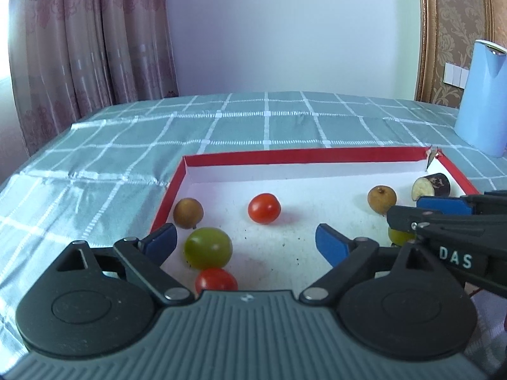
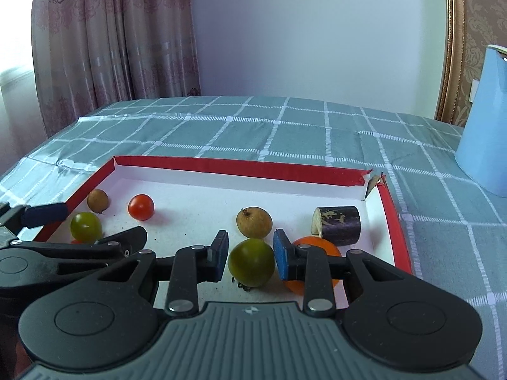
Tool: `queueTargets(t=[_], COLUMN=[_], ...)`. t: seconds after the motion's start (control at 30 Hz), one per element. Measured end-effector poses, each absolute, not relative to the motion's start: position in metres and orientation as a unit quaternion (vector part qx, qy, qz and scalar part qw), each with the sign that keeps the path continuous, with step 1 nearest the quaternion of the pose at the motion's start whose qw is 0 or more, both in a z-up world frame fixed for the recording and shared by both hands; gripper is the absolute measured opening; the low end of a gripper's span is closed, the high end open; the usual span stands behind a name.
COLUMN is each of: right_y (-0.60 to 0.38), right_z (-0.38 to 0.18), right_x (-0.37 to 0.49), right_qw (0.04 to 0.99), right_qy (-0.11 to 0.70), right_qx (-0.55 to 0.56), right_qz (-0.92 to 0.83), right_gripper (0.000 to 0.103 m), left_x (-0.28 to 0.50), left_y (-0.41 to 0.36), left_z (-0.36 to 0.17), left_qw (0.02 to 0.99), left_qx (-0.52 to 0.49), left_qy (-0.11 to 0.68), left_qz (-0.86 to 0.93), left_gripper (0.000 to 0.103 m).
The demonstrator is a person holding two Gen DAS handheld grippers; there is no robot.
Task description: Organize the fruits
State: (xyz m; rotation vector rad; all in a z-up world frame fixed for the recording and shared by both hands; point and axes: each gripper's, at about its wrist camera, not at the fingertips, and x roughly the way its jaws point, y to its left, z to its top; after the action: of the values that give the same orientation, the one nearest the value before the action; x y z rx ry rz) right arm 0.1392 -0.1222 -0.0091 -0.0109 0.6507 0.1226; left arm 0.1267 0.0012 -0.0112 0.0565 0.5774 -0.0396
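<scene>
I am holding the left gripper (image 1: 245, 242) with its fingers spread wide over the shallow red-rimmed cardboard tray (image 1: 285, 155) on the green checked worktop (image 1: 221, 120); a round green tomato (image 1: 207, 247) is lying between them, untouched, with a red cherry tomato (image 1: 216, 280) just beneath. I am keeping the right gripper (image 2: 251, 258) clamping its blue fingers on another green tomato (image 2: 251, 262), low over the tray floor. A brown longan (image 2: 254, 222), an orange tomato (image 2: 317, 245) and a purple eggplant chunk (image 2: 340, 224) are sitting nearby

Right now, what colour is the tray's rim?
Red, over white inner walls; the tray shows best in the right wrist view.
</scene>
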Motion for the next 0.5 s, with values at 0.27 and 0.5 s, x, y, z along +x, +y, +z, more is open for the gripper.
queueTargets(t=[0.27,0.5], right_y=[-0.13,-0.125], right_z=[-0.005,-0.001], right_x=[0.117,0.077], right_qw=[0.947,0.963], right_qy=[0.312,0.265], right_qx=[0.028,0.001], right_qz=[0.073,0.057], right_gripper=[0.031,0.065], left_x=[0.113,0.086], left_y=[0.002,0.004], left_z=[-0.01,-0.004], left_qw=[0.954,0.957], left_qx=[0.025,0.019], left_qy=[0.298,0.291], left_qz=[-0.027,-0.008], left_gripper=[0.097,0.101])
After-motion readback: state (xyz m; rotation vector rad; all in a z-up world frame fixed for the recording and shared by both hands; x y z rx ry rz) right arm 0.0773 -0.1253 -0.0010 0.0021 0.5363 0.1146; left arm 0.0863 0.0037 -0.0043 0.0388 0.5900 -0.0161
